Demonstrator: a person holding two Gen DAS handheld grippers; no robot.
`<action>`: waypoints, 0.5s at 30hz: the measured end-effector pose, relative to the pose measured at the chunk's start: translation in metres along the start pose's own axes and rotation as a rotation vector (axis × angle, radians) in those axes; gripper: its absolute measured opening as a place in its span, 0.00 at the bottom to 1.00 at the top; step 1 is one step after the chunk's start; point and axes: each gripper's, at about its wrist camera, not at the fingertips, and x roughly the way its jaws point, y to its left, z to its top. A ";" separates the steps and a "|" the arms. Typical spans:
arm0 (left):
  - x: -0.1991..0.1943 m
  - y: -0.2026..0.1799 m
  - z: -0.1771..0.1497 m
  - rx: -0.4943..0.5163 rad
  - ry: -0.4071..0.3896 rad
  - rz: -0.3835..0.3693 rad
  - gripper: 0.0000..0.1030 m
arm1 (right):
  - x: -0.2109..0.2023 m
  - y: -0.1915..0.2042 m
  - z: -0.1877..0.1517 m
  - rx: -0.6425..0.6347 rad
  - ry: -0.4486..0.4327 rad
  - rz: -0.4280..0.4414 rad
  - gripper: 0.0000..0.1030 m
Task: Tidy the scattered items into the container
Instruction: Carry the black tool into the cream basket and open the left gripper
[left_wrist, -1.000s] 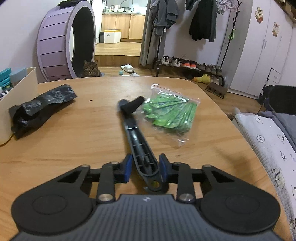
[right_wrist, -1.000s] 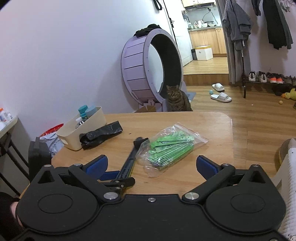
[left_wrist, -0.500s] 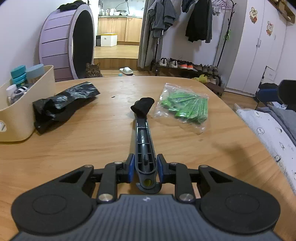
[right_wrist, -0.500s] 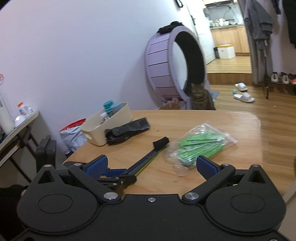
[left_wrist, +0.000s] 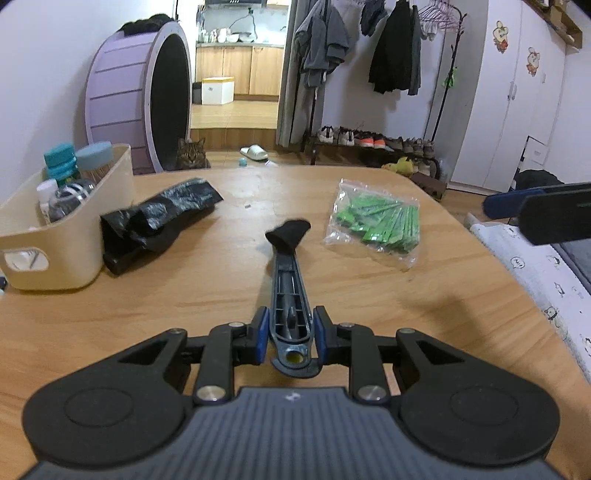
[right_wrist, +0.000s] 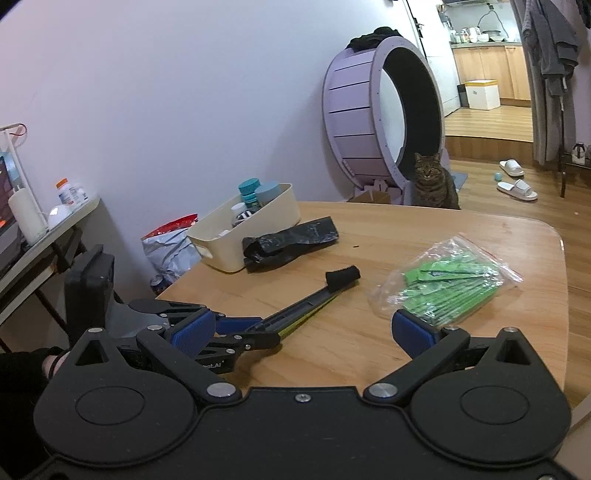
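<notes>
Over the table (left_wrist: 369, 295), the left gripper (left_wrist: 289, 334) squeezes a long tool (left_wrist: 288, 280); the right gripper (right_wrist: 303, 328) is wide apart.

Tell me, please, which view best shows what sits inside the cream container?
The left wrist view: the cream container is close, its bottles and teal lids visible above the rim. The right wrist view shows it farther off, contents smaller.

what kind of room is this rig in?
Most likely a lived-in home, an open living area by the entry. A tabby cat sits beside a large purple exercise wheel, shoes fill a low rack under hanging coats, and wooden kitchen cabinets show through the doorway.
</notes>
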 end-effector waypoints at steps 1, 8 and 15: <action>-0.004 0.001 0.001 0.006 -0.008 0.002 0.23 | 0.001 0.001 0.001 0.001 -0.001 0.004 1.00; -0.023 0.018 0.004 0.012 -0.023 0.019 0.23 | 0.011 0.015 0.006 0.000 -0.002 0.043 1.00; -0.047 0.038 0.009 0.016 -0.050 0.030 0.23 | 0.021 0.031 0.012 -0.012 -0.008 0.077 1.00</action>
